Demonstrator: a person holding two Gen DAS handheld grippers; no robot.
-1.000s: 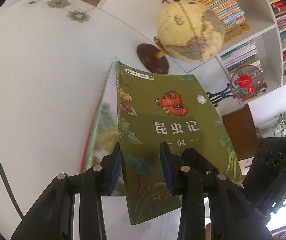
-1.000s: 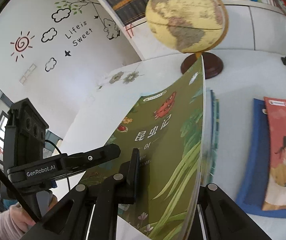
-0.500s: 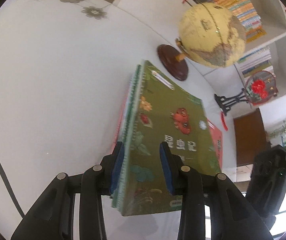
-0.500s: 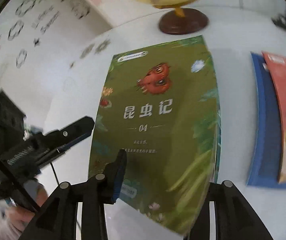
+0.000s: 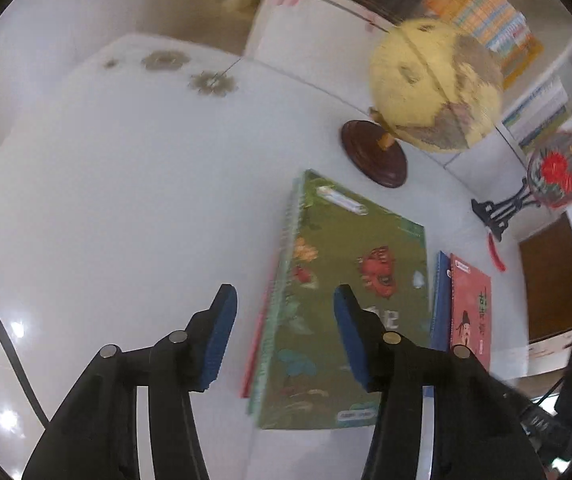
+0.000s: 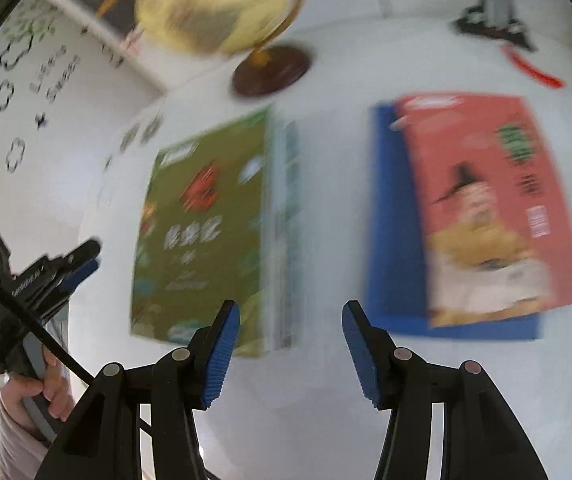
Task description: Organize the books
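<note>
A green insect book (image 5: 345,300) lies flat on top of a small stack on the white table (image 5: 126,200), in front of the globe. My left gripper (image 5: 286,320) hovers over the stack's left edge, its jaws opening, and the pads touch nothing. In the right wrist view the same green book (image 6: 206,232) lies at the left, and a red book (image 6: 485,208) rests on a blue one (image 6: 389,220) at the right. My right gripper (image 6: 291,344) hangs over bare table between the two piles, its jaws opening and holding nothing. The left gripper (image 6: 86,260) shows at the far left, held by a hand.
A yellow globe (image 5: 433,84) on a dark round base (image 5: 373,152) stands behind the green stack. A round fan ornament (image 5: 557,172) on a black stand sits at the back right. Bookshelves line the wall behind. The red and blue books (image 5: 469,308) lie right of the stack.
Both grippers have let go of the green book, which now lies flat on its stack. The left gripper has lifted off it. The right gripper has swung right, toward the red book.
</note>
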